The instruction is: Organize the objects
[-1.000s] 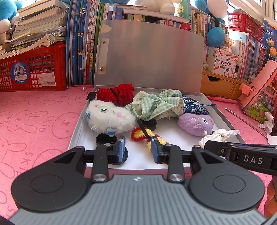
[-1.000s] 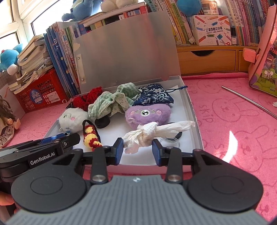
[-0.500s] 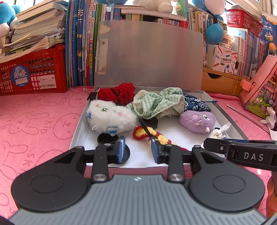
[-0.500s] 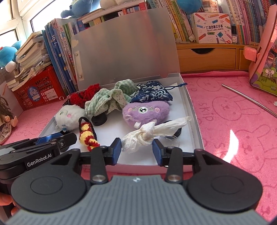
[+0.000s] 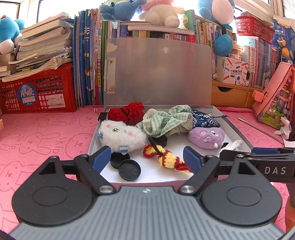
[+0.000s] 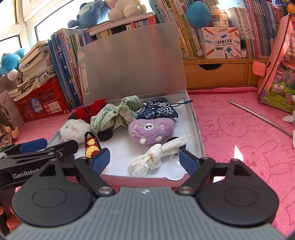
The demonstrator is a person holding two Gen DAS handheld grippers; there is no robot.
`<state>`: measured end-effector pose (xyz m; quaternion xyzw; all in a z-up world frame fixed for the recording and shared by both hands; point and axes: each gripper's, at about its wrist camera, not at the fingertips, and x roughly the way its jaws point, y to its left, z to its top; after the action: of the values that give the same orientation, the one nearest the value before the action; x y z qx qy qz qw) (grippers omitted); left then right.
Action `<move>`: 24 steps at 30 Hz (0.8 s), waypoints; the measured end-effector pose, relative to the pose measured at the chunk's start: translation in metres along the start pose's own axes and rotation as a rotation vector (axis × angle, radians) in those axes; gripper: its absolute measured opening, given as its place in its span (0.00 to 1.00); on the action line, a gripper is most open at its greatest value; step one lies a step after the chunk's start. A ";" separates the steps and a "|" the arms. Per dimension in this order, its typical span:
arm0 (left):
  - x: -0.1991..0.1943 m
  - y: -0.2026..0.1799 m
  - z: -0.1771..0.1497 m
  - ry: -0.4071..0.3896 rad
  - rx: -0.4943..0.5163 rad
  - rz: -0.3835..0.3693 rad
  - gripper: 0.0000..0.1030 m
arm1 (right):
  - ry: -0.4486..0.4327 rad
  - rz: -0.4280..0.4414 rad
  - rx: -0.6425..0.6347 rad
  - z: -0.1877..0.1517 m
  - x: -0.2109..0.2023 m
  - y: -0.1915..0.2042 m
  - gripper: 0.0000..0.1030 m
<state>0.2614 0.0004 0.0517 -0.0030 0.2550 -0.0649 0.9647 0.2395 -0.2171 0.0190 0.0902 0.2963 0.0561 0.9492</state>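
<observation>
While just opened, both jaws box-ward (image 5: 237, 130).

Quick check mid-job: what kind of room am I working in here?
Most likely a child's study corner at home. Upright rows of books line the back, plush toys sit on top of them, and the desk wears a pink bunny-print mat.

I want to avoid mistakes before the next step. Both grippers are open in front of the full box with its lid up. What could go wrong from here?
1. The left gripper and right gripper, whose jaws have just been opening with nothing pressed between them, sit close together and might collide.
2. The knotted tissue lies near the front wall of the box and could get swept out.
3. The piled green checked cloth may stop the lid from closing flat.
</observation>
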 end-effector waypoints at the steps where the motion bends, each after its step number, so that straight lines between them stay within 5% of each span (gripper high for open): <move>1: -0.001 0.001 0.000 0.002 -0.005 0.003 0.90 | 0.000 -0.007 -0.001 0.000 -0.001 0.000 0.91; 6: -0.009 0.005 0.000 0.003 -0.033 -0.007 0.94 | -0.018 -0.021 -0.008 0.001 -0.009 -0.001 1.00; 17: -0.032 0.002 -0.007 -0.020 0.000 0.064 0.98 | -0.015 -0.035 -0.054 -0.003 -0.027 0.005 1.00; 24: -0.051 0.004 -0.015 -0.011 -0.002 0.033 0.98 | -0.020 -0.038 -0.065 -0.011 -0.045 0.007 1.00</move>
<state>0.2105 0.0116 0.0633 -0.0001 0.2497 -0.0488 0.9671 0.1960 -0.2164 0.0366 0.0544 0.2867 0.0464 0.9553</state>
